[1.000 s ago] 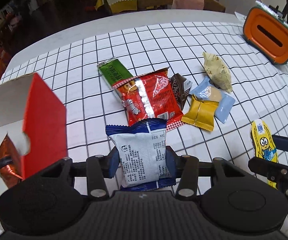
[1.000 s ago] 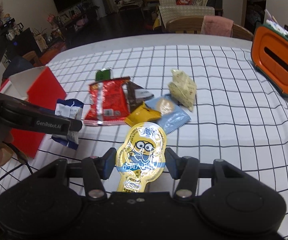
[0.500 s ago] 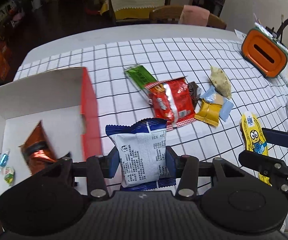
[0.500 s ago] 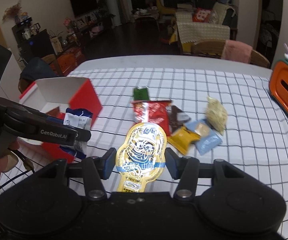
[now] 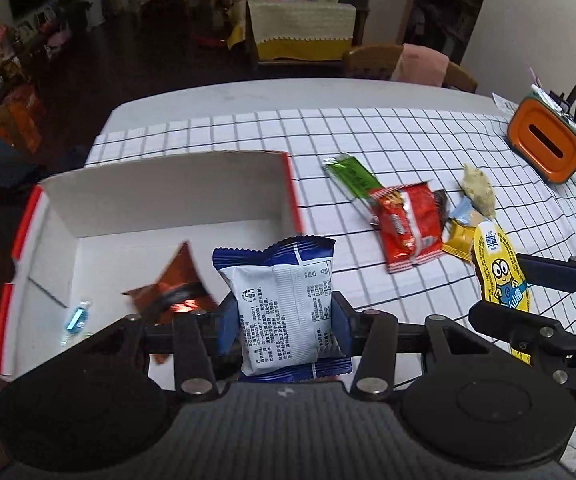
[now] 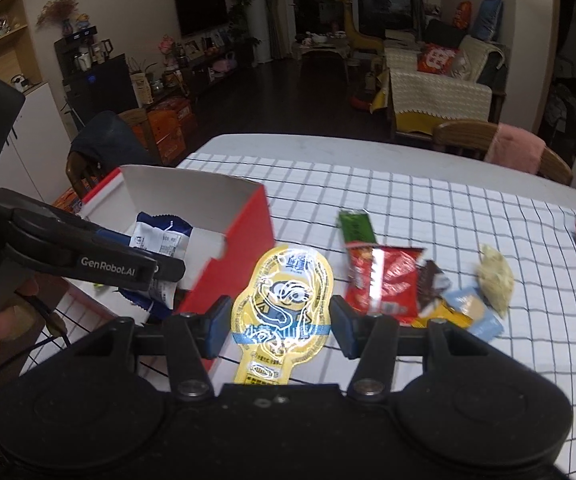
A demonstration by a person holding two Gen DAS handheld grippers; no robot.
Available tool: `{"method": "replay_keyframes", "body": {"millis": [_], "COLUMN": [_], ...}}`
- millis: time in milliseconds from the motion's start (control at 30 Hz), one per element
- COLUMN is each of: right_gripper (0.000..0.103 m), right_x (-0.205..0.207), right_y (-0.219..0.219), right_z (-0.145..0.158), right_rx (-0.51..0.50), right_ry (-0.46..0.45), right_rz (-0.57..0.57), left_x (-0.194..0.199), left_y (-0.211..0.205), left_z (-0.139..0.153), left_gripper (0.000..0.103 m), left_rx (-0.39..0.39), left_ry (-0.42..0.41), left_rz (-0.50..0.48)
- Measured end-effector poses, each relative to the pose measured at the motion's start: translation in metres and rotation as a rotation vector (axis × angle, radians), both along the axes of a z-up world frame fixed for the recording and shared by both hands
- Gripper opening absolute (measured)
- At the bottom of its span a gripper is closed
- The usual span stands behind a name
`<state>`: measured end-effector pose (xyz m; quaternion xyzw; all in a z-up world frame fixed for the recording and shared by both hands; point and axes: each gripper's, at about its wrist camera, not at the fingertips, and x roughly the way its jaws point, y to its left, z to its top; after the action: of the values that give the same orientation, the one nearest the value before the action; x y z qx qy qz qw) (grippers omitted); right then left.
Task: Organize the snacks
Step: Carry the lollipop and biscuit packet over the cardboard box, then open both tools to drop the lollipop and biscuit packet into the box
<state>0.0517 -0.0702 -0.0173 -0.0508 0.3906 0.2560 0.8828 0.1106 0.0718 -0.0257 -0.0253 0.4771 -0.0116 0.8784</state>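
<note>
**A:** From the left wrist camera, what does the left gripper (image 5: 284, 320) have?

**B:** A blue and white packet (image 5: 284, 304), pinched across its middle. The jaws stand partly closed, both pads pressed against the packet's sides, and the packet stands upright between them. It hangs at the near right corner of the box (image 5: 168, 200), which is open at the top, red outside and white inside. An orange wrapper (image 5: 176, 280) and a small blue sweet (image 5: 77, 317) already lie on the floor of the box.

**A:** So how should the drop go?

**B:** I'd carry the packet fully past the red wall to the bare white floor, clear of the orange wrapper, lower it, and only then let the jaws part. Let go too early and it could catch on the rim and fall outside onto the checked cloth (image 5: 368, 136).

**A:** And from the right wrist camera?

**B:** The right gripper (image 6: 282, 332) holds a yellow cartoon packet (image 6: 284, 300), jaws partly closed on its waist, the flat face towards the camera. It hangs over the cloth just beside the box's red outer wall (image 6: 240, 256), not yet over the opening. The left gripper's arm (image 6: 100, 258) reaches across the box from the left with its packet.

**A:** Risk of a clash?

**B:** I think so. The right one should wait until the left clears, then come over the wall. The remaining snacks, the red packet (image 6: 384, 284) among them, lie in a cluster on the cloth for later.
</note>
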Motion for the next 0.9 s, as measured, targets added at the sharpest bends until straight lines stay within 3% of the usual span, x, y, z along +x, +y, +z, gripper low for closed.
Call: {"method": "replay_keyframes", "body": {"millis": [400, 900], "right_gripper": [0.051, 0.051], "right_x": [0.006, 0.044], "right_y": [0.078, 0.159], "right_z": [-0.007, -0.05], "right_rx": [-0.034, -0.146], "right_ry": [-0.002, 0.053], "right_rz": [0.059, 0.105], "left_x": [-0.007, 0.014], "left_y": [0.078, 0.152], "left_z": [-0.003, -0.04], "left_gripper": [0.047, 0.047], "left_rx": [0.033, 0.127], "left_ry": [0.0, 0.088], "left_rz": [0.052, 0.106]}}
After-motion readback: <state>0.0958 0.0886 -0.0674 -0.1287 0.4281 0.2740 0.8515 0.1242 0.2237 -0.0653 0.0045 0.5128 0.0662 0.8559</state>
